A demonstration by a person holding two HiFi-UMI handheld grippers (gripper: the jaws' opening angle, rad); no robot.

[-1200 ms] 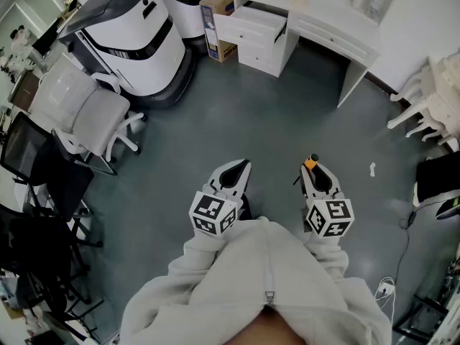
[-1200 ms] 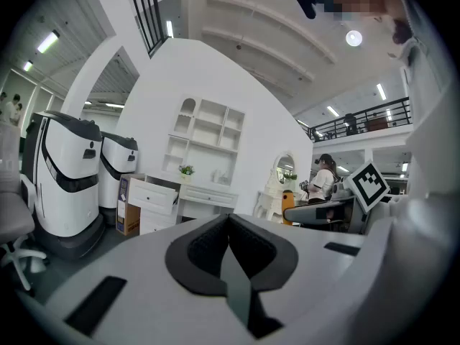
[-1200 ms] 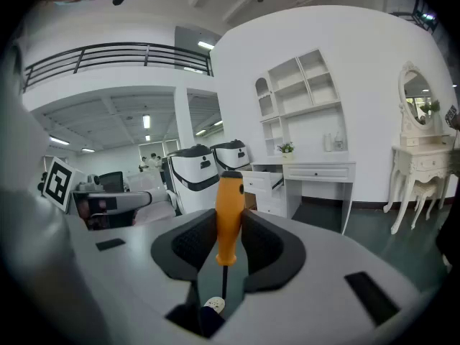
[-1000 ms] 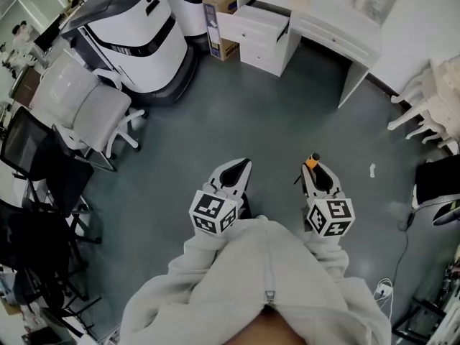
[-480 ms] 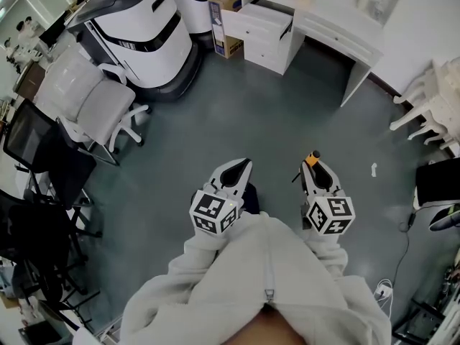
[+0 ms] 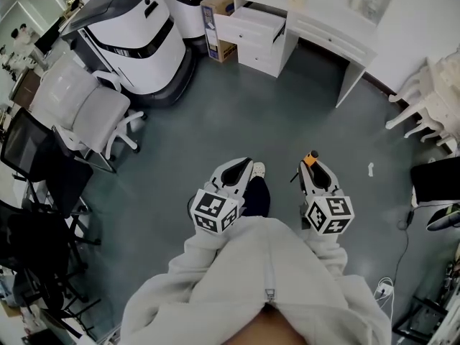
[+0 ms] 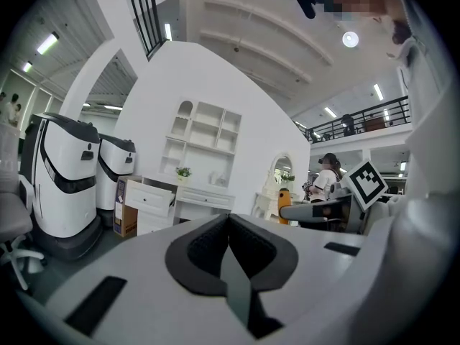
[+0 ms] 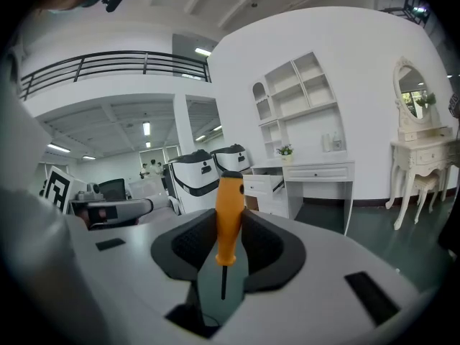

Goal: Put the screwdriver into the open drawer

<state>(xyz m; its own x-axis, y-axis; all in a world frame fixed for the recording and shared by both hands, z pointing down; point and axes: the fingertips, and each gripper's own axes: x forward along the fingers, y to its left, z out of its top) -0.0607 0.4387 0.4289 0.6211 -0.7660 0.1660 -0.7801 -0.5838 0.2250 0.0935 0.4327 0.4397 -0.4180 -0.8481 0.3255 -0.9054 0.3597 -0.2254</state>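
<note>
Head view: the open drawer (image 6: 251, 21) juts from a white drawer unit (image 6: 269, 52) far across the floor, its contents too small to make out.

Left gripper view: my left tool (image 7: 230, 218) is pressed together.

Right gripper view: my right tool (image 8: 228, 223) pinches the orange screwdriver (image 8: 230, 203) by its handle.

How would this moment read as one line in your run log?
right gripper: fingers shut on screwdriver | left gripper: fingers shut, empty | open drawer: across the floor, not yet reached
</note>
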